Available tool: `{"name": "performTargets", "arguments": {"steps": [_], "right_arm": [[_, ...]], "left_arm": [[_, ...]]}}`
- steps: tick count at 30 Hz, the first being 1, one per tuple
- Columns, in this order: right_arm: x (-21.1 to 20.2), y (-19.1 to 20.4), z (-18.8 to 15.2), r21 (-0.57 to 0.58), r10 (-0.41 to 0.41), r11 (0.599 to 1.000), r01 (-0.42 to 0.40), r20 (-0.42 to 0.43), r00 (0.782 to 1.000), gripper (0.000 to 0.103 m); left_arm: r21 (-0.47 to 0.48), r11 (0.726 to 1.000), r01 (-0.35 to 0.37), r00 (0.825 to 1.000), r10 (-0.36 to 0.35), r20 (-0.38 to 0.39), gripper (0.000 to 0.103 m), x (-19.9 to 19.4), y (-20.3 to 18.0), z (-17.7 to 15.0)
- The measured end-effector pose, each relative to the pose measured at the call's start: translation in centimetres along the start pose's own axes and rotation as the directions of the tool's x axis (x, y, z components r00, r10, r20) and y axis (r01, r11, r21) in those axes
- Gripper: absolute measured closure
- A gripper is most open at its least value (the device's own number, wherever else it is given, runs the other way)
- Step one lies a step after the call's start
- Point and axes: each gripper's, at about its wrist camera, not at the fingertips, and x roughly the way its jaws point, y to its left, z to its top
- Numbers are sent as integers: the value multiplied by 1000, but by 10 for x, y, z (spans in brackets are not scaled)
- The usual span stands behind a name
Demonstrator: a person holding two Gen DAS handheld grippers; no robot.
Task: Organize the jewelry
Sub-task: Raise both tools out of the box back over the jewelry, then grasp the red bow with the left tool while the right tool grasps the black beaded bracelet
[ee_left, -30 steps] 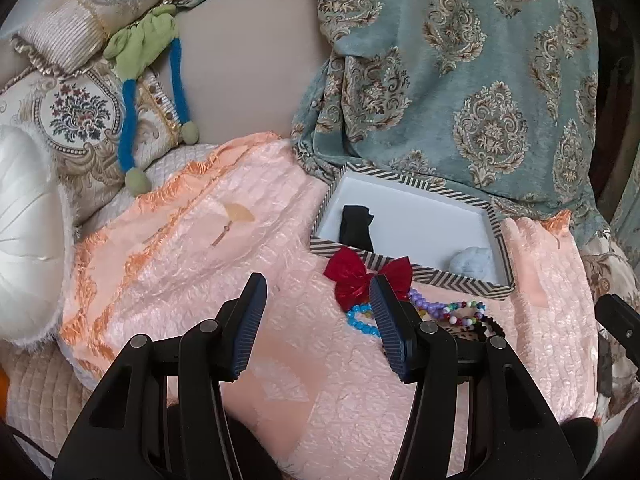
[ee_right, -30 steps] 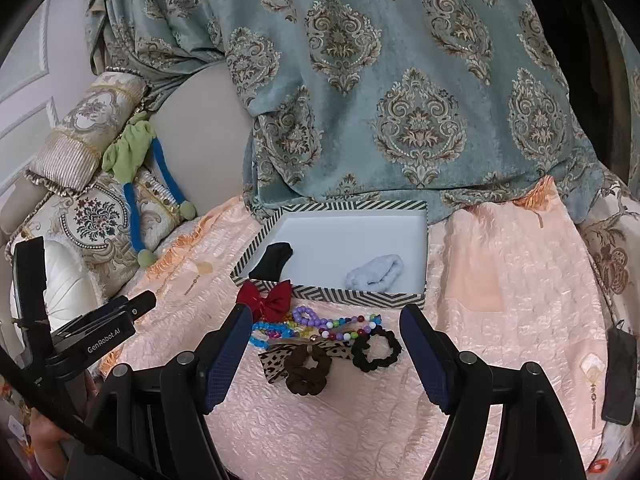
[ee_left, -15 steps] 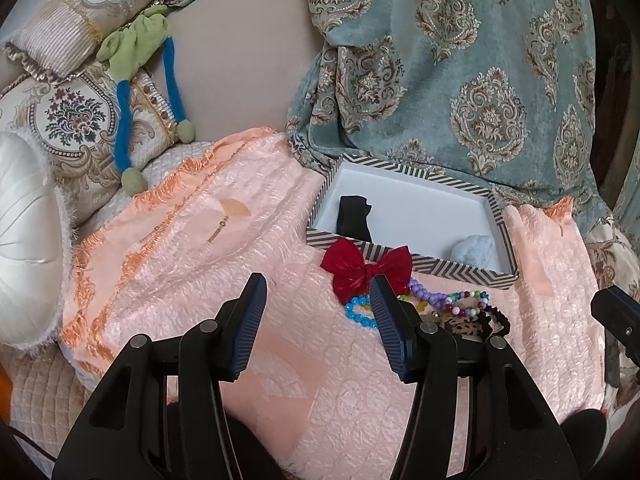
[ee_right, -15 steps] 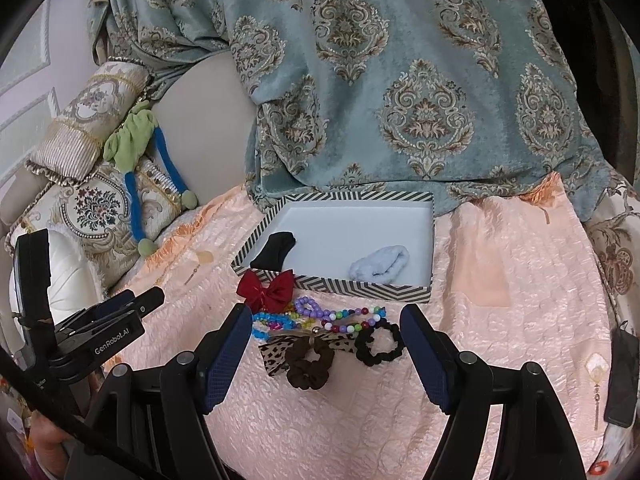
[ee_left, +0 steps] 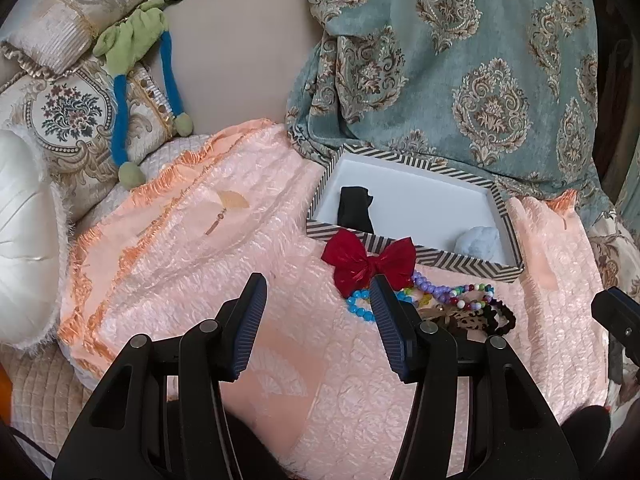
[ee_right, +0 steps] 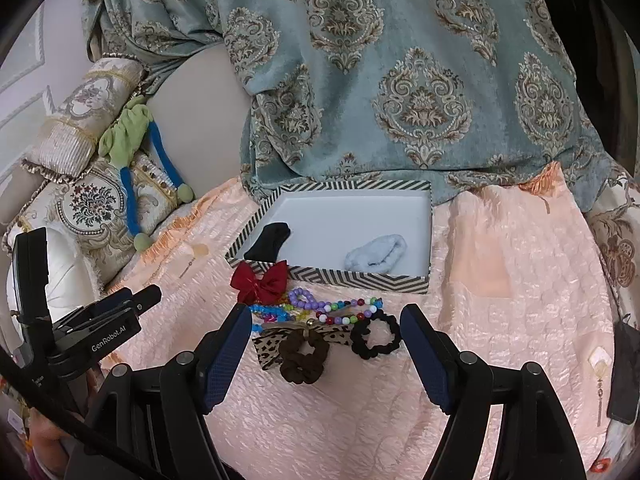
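Both hand-held grippers hover over the peach bedspread (ee_right: 500, 320), jaws spread wide, nothing between them.

Left hand-held gripper (ee_left: 316, 284): the red bow (ee_left: 370, 262) sits just ahead and to the right of its right finger, leaning against the front wall of the striped box (ee_left: 460, 262). Blue bead bracelet (ee_left: 358, 306) touches the bow's lower edge, right beside that finger tip. Multicolour bead strand (ee_left: 460, 294) runs off to the right, partly hidden by the finger.

Right hand-held gripper (ee_right: 326, 314): the jewelry pile lies straight ahead between its fingers. Brown scrunchie (ee_right: 302, 356) with leopard-print bow (ee_right: 268, 346) nearest, black scrunchie (ee_right: 376, 338) just to its right, touching or nearly so. Purple bead bracelet (ee_right: 304, 298) and coloured bead strand (ee_right: 352, 306) behind them, close to the box front. Red bow (ee_right: 262, 280) at the pile's left, against the box.

Inside the striped box (ee_right: 360, 278): a black cloth item (ee_right: 270, 240) at the near left corner, a light blue scrunchie (ee_right: 378, 256) near the front wall right of centre, well apart.

The left hand-held gripper's body (ee_right: 96, 332) shows at the left edge of the right wrist view.
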Motion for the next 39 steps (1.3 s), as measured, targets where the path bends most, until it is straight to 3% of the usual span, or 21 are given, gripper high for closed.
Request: {"name": "performTargets", "arguments": {"steps": [7, 12, 15, 20, 26, 29, 39], "right_arm": [[16, -21, -8, 32, -26, 999, 27, -40, 999, 29], [40, -38, -21, 39, -35, 998, 39, -98, 995, 29], [57, -50, -32, 46, -42, 998, 49, -136, 990, 46], [77, -64, -42, 76, -34, 996, 49, -180, 983, 48], [102, -73, -37, 68, -51, 995, 66, -203, 978, 48], [118, -77, -33, 64, -53, 996, 68, -219, 974, 55], [145, -82, -33, 64, -25, 997, 41, -238, 971, 56]], "left_arm": [[-71, 996, 55, 997, -58, -51, 49, 17, 16, 1], [-80, 993, 83, 993, -89, -74, 41, 31, 18, 2], [-102, 989, 111, 988, -121, -97, 39, 43, 18, 3], [-121, 981, 152, 974, -169, -149, 37, 67, 12, 6], [-1, 976, 218, 959, -214, -186, 30, 98, -11, 19], [77, 968, 238, 954, -218, -208, 30, 116, -23, 23], [315, 903, 292, 940, -211, -268, 30, 168, -55, 24]]}}
